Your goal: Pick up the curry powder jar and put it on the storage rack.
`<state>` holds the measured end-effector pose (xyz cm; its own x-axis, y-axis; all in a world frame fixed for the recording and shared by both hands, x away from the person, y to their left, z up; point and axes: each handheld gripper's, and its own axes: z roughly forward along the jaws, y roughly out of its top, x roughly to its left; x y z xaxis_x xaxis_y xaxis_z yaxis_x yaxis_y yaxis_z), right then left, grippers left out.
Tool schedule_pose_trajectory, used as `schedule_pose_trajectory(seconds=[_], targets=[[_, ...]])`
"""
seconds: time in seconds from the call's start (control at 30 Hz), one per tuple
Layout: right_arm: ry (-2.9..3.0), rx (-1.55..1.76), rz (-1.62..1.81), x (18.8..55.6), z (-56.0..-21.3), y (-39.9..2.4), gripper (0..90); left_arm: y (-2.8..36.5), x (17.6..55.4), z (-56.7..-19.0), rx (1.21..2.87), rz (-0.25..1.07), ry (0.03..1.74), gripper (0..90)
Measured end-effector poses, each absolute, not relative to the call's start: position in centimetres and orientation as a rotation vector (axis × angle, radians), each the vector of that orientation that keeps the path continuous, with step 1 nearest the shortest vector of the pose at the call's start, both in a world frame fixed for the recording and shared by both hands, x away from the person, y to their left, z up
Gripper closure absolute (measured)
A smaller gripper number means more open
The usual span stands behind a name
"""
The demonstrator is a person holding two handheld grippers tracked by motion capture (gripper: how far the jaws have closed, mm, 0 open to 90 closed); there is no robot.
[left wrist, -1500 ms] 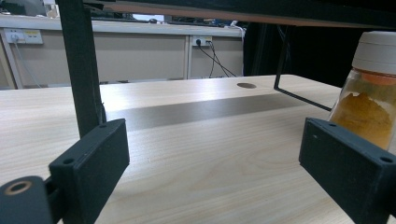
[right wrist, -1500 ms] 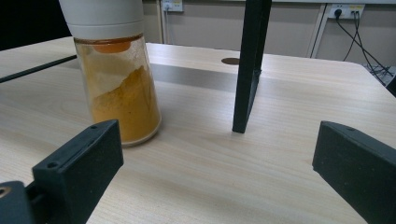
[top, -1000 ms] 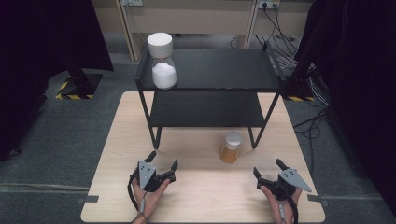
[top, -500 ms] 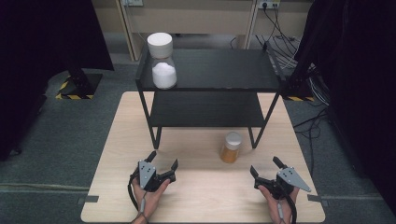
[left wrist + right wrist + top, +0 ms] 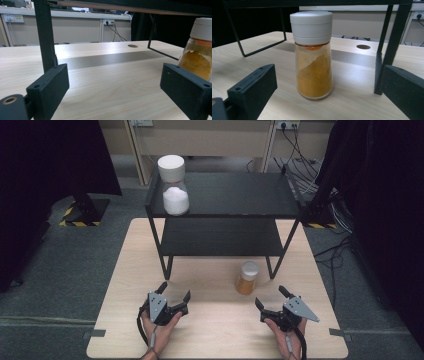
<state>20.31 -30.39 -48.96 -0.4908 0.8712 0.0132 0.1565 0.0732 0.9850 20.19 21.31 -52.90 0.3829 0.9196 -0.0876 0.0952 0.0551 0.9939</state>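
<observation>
Two hand-held grippers sit low over the near edge of the worktop (image 5: 125,270), one in each of your hands. Your left hand-held gripper (image 5: 174,292) has its jaws spread wide apart with nothing between them; in the left gripper view they frame bare wood, with a black leg of the shelf rack (image 5: 225,210) just beyond the left jaw. Your right hand-held gripper (image 5: 271,297) is likewise spread apart and holds nothing. It points at the spice jar (image 5: 313,57), which stands upright on the worktop just in front of the rack's lower shelf, near the rack's right front leg. In the right gripper view the jar is centred between the two jaws but farther off, not touching either. It has a white cap and is about two thirds full of orange-yellow powder, heaped higher on one side. In the high view the jar (image 5: 247,278) lies ahead and slightly left of your right hand-held gripper. A second white-capped jar (image 5: 173,185) with white contents stands on the rack's top shelf, at its left front corner.
</observation>
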Motion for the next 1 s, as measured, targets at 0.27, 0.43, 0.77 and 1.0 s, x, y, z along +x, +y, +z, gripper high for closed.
schedule_pose_trajectory(seconds=[0.27, 0.43, 0.77, 1.0], targets=[[1.752, 1.002, 1.472, 21.2, -48.8, -29.1, 1.0, 21.3, 20.2, -52.9, 1.375, 0.820, 1.004, 8.0], [1.754, 0.988, 1.483, 22.0, -48.4, -28.6, 1.0, 21.3, 20.2, -52.9, 1.376, 0.821, 1.003, 8.0], [1.767, 0.961, 1.497, 23.6, -47.8, -27.5, 1.1, 21.3, 20.2, -52.9, 1.376, 0.821, 1.003, 8.0], [1.778, 0.957, 1.510, 24.8, -47.6, -27.2, 2.4, 21.3, 20.2, -52.9, 1.376, 0.821, 1.003, 8.0]])
